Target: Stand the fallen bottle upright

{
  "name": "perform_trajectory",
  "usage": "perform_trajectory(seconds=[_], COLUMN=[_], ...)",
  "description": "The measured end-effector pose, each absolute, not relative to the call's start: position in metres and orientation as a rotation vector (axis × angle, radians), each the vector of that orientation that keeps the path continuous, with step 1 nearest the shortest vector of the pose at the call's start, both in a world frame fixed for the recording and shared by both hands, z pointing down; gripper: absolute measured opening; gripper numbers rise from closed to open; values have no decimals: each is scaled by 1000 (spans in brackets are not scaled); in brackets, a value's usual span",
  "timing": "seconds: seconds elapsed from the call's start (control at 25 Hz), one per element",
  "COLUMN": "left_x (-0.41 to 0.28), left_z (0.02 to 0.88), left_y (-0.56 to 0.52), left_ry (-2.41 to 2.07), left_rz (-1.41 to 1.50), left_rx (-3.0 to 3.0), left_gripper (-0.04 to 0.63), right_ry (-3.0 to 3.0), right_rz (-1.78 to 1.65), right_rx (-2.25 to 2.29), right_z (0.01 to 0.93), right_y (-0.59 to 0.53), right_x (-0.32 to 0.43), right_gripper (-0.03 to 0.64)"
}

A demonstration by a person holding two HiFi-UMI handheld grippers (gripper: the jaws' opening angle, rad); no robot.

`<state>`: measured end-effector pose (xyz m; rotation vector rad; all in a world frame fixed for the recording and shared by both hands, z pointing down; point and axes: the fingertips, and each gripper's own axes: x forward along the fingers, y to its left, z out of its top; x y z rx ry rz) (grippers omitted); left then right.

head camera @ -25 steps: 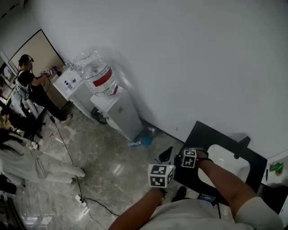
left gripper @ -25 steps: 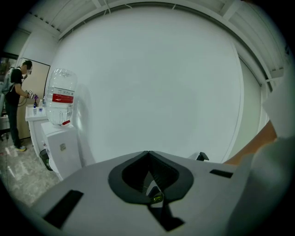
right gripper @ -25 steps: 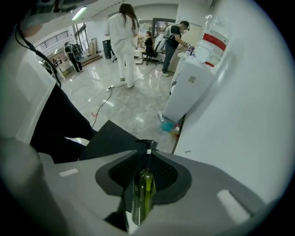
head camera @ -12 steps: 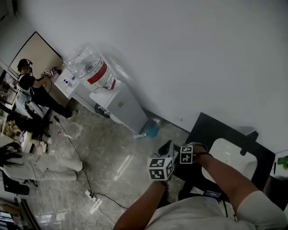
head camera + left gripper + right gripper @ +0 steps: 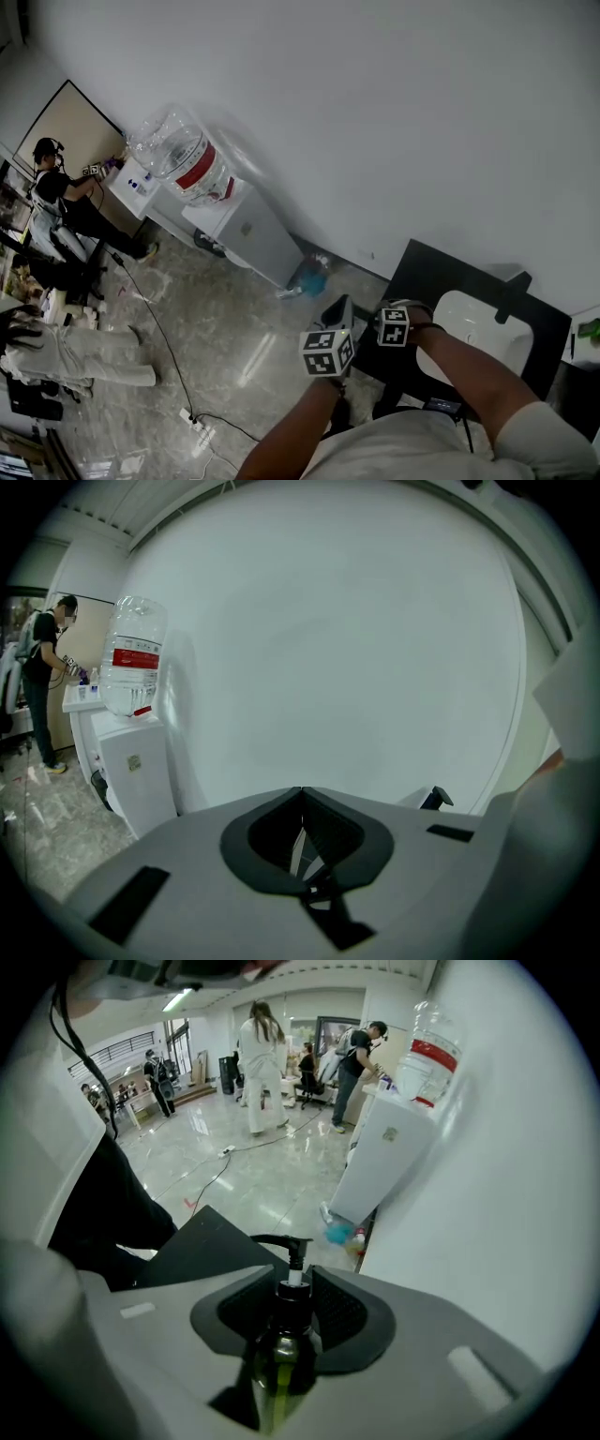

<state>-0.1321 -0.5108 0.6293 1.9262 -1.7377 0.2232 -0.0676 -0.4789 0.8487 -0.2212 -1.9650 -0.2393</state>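
In the right gripper view a dark pump bottle point(image 5: 284, 1340) of olive-green liquid stands between the pads of my right gripper point(image 5: 293, 1275). Its black pump head point(image 5: 281, 1240) points away from the camera, over the black counter point(image 5: 187, 1241). The jaws stand wide, with slim gaps beside the bottle's neck. In the head view the bottle is hidden under that gripper's marker cube point(image 5: 394, 328), at the counter's point(image 5: 441, 272) left end. My left gripper point(image 5: 302, 794) has its tips together with nothing in them. It hovers just left of the counter point(image 5: 336, 317).
A white basin point(image 5: 478, 328) with a black tap point(image 5: 511, 286) is set in the counter. A water dispenser point(image 5: 246, 230) bearing a large jug point(image 5: 183, 155) stands by the wall, a blue thing point(image 5: 309, 277) on the floor beside it. People point(image 5: 258, 1063) stand farther off.
The head view has swung, showing more floor. My left gripper has drifted a little left, away from the right one. The right gripper stays at the counter's left end.
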Motion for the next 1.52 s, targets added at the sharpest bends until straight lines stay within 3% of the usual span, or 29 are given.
perform_trajectory(seconds=[0.44,0.68,1.32,1.52], left_x=[-115,-89,-71,-74], left_z=[604,596,588,576], left_y=[-522,-522,-492,-471], left_ry=[-1694,-1634,-1513,-1487], left_rz=[231,270,253,225], left_rx=[2019,2099,2210,2250], left_gripper=[9,9,9,9], right_ry=[-2306,-2379,-2412,-2452], right_rz=[71,233,262,226], right_rx=[467,827,1016,1132], right_z=[757,752,715,670], right_y=[-542,-532,-509,-489], right_x=[-19,28,41,38], right_gripper=[120,120,135,58])
